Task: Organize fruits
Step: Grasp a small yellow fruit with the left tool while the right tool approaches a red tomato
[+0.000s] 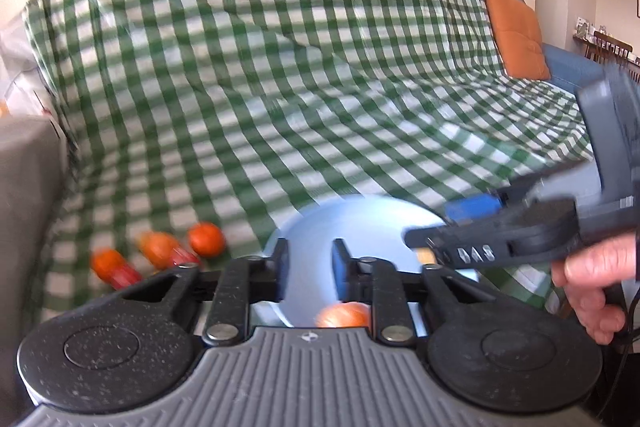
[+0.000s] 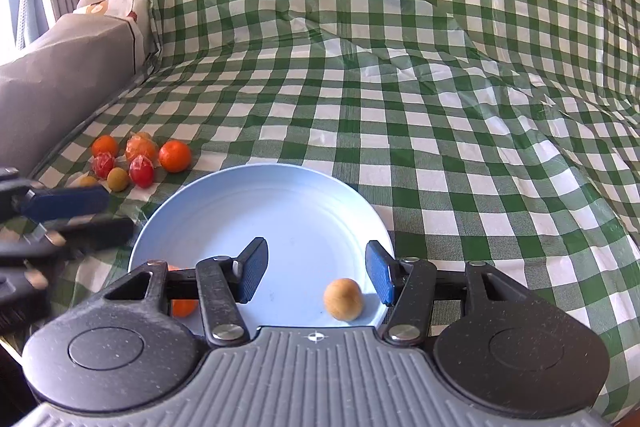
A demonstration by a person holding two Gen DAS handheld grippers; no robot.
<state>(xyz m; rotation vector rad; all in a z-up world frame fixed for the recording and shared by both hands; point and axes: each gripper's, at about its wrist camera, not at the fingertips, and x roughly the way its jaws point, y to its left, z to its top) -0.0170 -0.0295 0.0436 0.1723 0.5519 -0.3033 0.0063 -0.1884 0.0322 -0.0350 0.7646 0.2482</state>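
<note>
Spreading across the whole sofa is the green-and-white checked cloth (image 2: 400,87), and that is our playing field. On it, straight ahead of the right gripper's fingers, lies the pale blue plate (image 2: 280,211), the drop zone for the fruit.

The right gripper (image 2: 316,275) hangs over the plate's near edge, fingers parted about halfway with nothing between the pads. The tan round fruit (image 2: 343,298) sits on the plate just inside the right-hand finger, untouched. An orange fruit (image 2: 183,307) peeks out on the plate behind the left-hand finger.

The left gripper (image 1: 310,267) is over the plate's left side in its own blurred view, fingers drawn in narrow with only plate showing in the gap, so it carries nothing. The orange fruit shows just below and to the right of its fingertips.

Beyond and left of both sets of fingers, well apart from the plate, waits the pile of fruit (image 2: 132,159): oranges, red ones in shiny wrap, small yellowish ones.

My read: two pieces are delivered and we are between drops, early in the job. Next call is for a gripper to swing out to the pile, open wide enough for one piece, and pinch gently, since round fruit rolls and the wrap looks slippery.
</note>
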